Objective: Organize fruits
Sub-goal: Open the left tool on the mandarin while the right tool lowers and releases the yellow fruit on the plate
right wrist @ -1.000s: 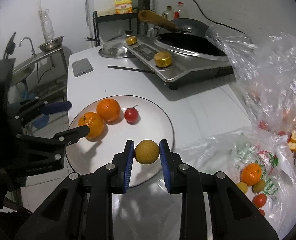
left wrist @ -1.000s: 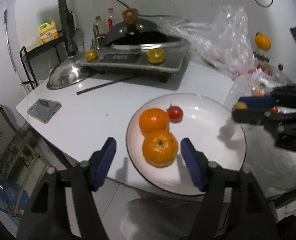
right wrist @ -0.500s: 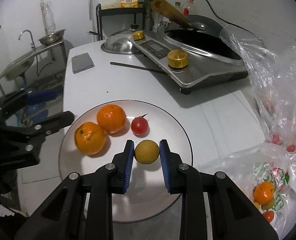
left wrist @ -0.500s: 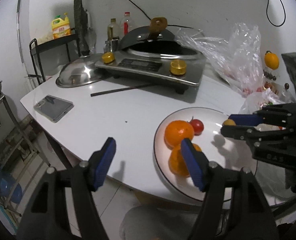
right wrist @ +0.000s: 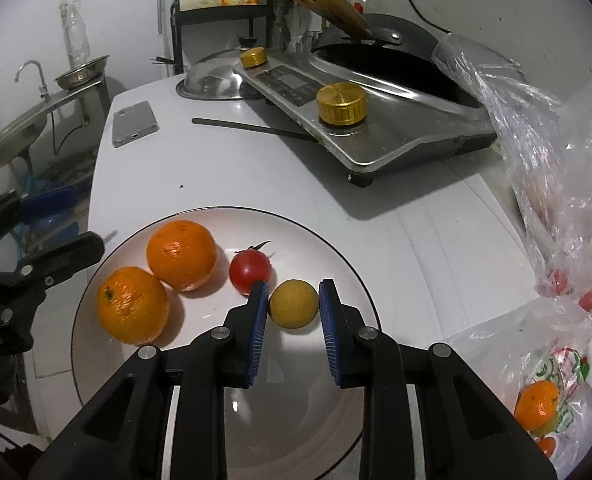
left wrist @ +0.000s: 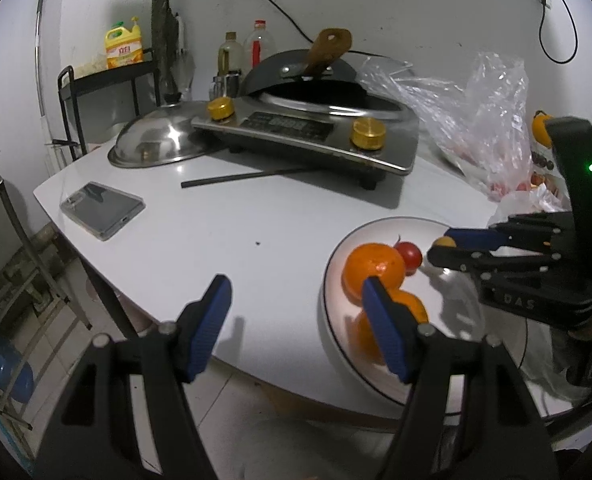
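Left wrist view
- Left gripper [left wrist: 296,320]: jaws apart, nothing between them; it sits low in the frame over the table edge, its right pad in front of the oranges.
- Right gripper [left wrist: 442,248]: enters from the right, closed on a small yellow fruit [left wrist: 445,241] above the plate.
- Plate [left wrist: 336,320]: lower right of the frame, near the table edge; it holds two oranges [left wrist: 372,268] and a tomato [left wrist: 410,254].
- Table [left wrist: 236,232]: white, smooth, glossy; a phone [left wrist: 102,210] at left, a black stick [left wrist: 248,178] in the middle.
- Room: cooker [left wrist: 308,132] with a wok at upper centre, steel lid [left wrist: 156,146] beside it, plastic bags [left wrist: 476,120] at right, detergent bottle [left wrist: 124,42] on a rack at upper left.

Right wrist view
- Right gripper [right wrist: 294,308]: pads press both sides of the yellow fruit [right wrist: 294,304], held over the plate [right wrist: 336,248] just right of the tomato [right wrist: 250,272].
- Oranges [right wrist: 182,254]: touching each other at the plate's left.
- Handling, judged: the yellow fruit looks light, firm and round, so it may roll once let go; grip across its widest part. The tomato is soft and thin-skinned, so squeeze gently. The oranges are heavier, with a grippy peel.
- Bag [right wrist: 536,400]: lower right, more fruit inside; the thin film would snag easily.
- Room: sink and tap at upper left, beyond the table.
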{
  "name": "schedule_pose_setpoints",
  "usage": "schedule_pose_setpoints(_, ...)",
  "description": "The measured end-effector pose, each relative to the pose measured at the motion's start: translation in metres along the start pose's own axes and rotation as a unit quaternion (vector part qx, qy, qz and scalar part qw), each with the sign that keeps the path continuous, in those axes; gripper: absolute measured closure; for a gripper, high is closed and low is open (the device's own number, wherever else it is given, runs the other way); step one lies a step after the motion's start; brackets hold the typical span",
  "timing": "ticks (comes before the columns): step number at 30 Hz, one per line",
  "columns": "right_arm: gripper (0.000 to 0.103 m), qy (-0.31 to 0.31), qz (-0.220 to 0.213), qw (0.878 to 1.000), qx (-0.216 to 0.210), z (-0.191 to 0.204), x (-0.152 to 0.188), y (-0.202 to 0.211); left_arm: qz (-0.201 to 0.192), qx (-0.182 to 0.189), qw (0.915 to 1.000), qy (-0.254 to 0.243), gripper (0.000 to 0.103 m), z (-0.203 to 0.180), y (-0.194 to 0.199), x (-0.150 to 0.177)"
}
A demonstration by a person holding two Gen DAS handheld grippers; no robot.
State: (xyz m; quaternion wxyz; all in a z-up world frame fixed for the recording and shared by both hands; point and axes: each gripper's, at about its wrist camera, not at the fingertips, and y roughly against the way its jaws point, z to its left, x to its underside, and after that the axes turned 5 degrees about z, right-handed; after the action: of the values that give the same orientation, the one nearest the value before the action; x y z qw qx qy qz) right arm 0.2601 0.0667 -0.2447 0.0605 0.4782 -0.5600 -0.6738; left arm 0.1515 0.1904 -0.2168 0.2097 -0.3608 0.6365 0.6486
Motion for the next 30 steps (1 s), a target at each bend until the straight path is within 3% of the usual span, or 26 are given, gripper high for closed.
schedule_pose_setpoints(12,0.075,0.000,0.002,1.000,0.010,0.000,-0.004,-0.008,0.000,0.006,1.0000,-0.005,0.034,-0.006,0.005,0.002)
schedule_pose_setpoints(16,0.063,-0.003,0.000,1.000,0.017,0.000,-0.004,-0.008,-0.003,0.006,0.9999,-0.012,0.034,-0.010,0.011,0.002)
schedule_pose_setpoints(30,0.063,-0.008,-0.019,1.000,0.022,-0.004,0.002,0.019,-0.015,0.005,0.9996,-0.025,0.033,-0.028,0.034,0.003)
